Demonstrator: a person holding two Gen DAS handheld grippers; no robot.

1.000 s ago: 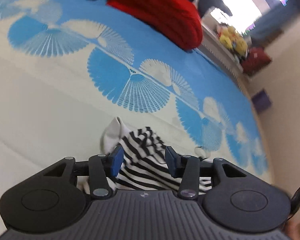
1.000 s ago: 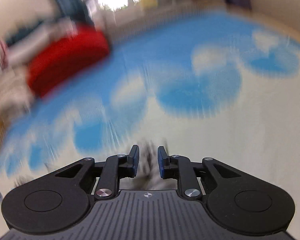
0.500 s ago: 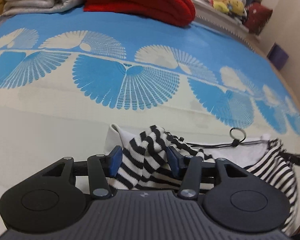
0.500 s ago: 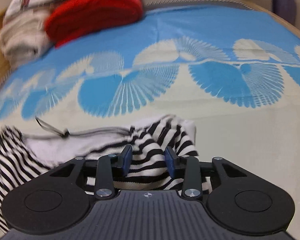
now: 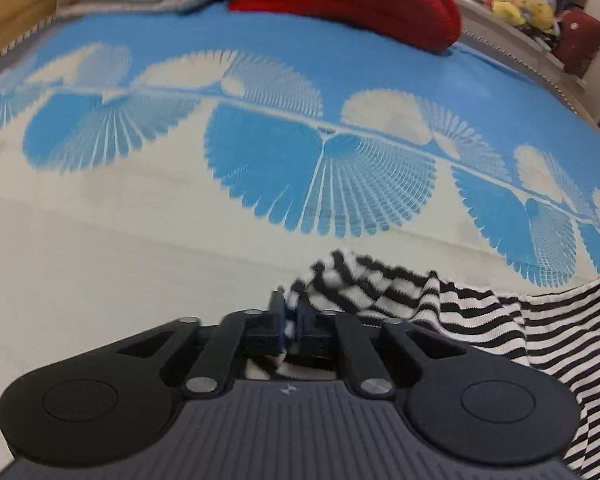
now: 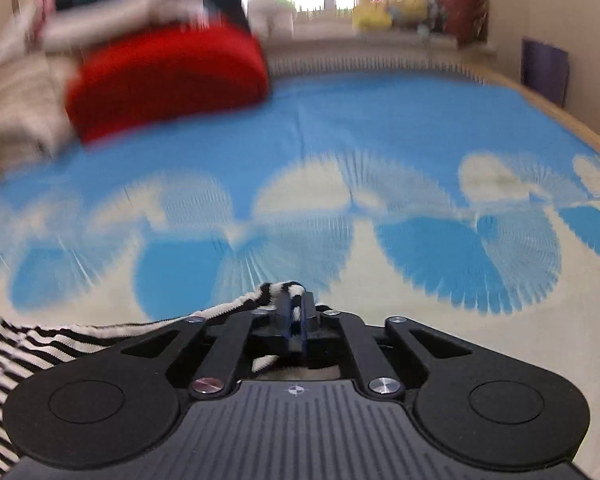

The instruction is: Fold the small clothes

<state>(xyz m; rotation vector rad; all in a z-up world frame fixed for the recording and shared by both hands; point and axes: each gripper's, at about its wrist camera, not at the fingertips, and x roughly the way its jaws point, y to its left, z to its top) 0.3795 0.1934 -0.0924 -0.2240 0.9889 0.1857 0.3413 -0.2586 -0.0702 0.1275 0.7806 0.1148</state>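
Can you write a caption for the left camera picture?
Left gripper pinching a black-and-white striped garment over a blue fan-patterned bedspread.

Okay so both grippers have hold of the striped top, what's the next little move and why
Probably lift both corners together and carry them forward over the bedspread. The left gripper and right gripper are each shut on an edge of the striped top, which stretches between them, so the cloth looks ready to be raised and laid flat for folding.
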